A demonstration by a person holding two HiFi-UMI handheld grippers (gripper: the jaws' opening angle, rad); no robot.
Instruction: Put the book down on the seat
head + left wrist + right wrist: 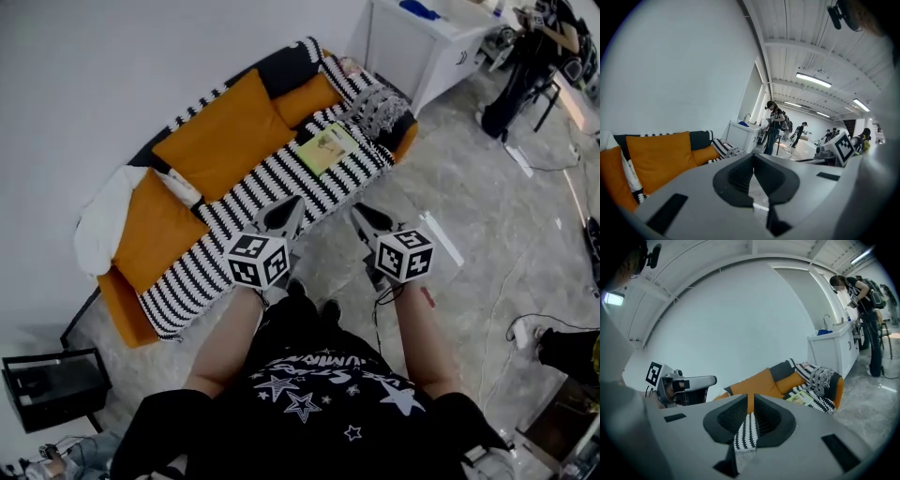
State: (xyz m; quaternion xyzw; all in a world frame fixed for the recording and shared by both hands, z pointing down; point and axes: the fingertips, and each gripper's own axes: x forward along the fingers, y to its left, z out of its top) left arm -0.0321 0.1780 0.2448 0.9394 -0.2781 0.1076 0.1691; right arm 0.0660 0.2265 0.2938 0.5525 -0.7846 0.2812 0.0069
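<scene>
Book [326, 148]: lies flat on the striped seat of the sofa [234, 202], toward the end nearest the white cabinet [412, 42]. We see its pale green cover face up. It lies just beside a grey patterned throw [380, 111] bunched at that end and in front of the smaller orange cushion [305, 98]. Nothing touches the book.

Left gripper [284, 214]: held in front of the sofa's front edge, clear of the book. In the left gripper view we see its fingers meeting at the tips, with nothing between them.

Right gripper [364, 217]: held beside the left one, over the grey floor [469, 187], also clear of the book. Its fingers are closed to a thin slit and hold nothing. Only the striped seat and an orange cushion far behind show through the slit.

A large orange cushion [225, 136] leans on the backrest, and a white cloth [108, 220] is draped at the sofa's far end.
</scene>
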